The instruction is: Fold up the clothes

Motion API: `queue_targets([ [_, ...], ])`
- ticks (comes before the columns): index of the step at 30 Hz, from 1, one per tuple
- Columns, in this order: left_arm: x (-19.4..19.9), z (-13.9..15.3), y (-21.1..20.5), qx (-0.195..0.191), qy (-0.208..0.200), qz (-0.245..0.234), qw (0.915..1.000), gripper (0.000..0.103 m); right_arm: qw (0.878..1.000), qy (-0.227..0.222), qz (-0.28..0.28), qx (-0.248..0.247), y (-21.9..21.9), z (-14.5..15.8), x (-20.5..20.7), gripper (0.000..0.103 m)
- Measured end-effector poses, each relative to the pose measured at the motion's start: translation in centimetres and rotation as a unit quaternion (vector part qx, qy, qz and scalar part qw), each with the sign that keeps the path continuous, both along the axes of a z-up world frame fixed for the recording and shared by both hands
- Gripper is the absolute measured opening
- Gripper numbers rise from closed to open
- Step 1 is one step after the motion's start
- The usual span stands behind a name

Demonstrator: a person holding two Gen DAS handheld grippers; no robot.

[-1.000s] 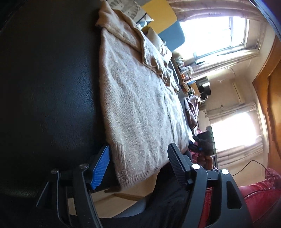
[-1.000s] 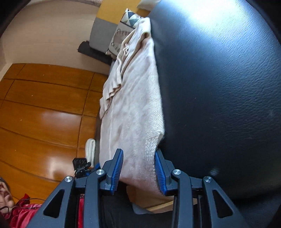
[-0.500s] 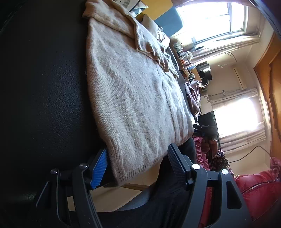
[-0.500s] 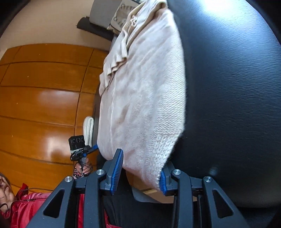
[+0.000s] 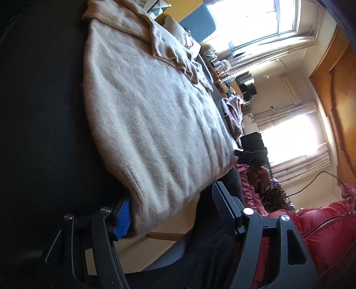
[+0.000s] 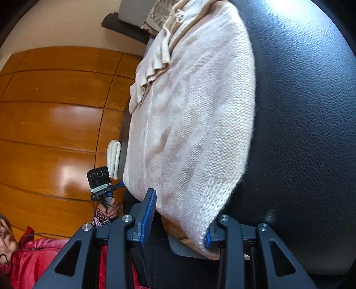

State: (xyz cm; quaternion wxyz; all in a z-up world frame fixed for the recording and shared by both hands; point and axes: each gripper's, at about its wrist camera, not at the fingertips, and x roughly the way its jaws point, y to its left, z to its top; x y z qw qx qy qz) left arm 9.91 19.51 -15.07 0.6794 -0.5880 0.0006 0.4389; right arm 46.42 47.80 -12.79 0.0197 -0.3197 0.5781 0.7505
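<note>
Beige sweater point(image 5: 151, 115) lies flat on black leather surface point(image 5: 40, 111), sleeves folded in at far end; hem fold not yet made. Left gripper point(image 5: 170, 214) spread around one hem corner, no pinch. Right gripper point(image 6: 178, 219) closing around other hem corner.

Free room: bare black table point(image 6: 311, 111) beside the sweater point(image 6: 195, 115).
In the way: far-end pillows point(image 5: 155, 9), person's red jacket point(image 5: 322, 233).
</note>
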Motion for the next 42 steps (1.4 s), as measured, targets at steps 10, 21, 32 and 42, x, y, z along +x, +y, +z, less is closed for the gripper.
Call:
queue_targets([
  [10,1.3,0.1,0.8,-0.030,0.091,0.058,0.9938,0.015,0.999,-0.024,-0.024,0.024,-1.0,-0.7,-1.0,0.005],
  [21,1.3,1.7,-1.0,0.004,0.077,0.070,0.9946,0.007,0.995,0.053,-0.067,0.053,-2.1,0.5,0.4,0.006],
  [32,0.2,4.5,-6.1,0.081,-0.021,0.112,0.9902,0.005,0.974,0.202,-0.072,0.076,-5.0,4.1,3.3,0.006],
  [42,-2.0,4.6,-8.0,0.111,-0.123,0.163,0.9726,0.005,0.965,0.239,-0.111,0.013,-6.9,4.4,5.4,0.006],
])
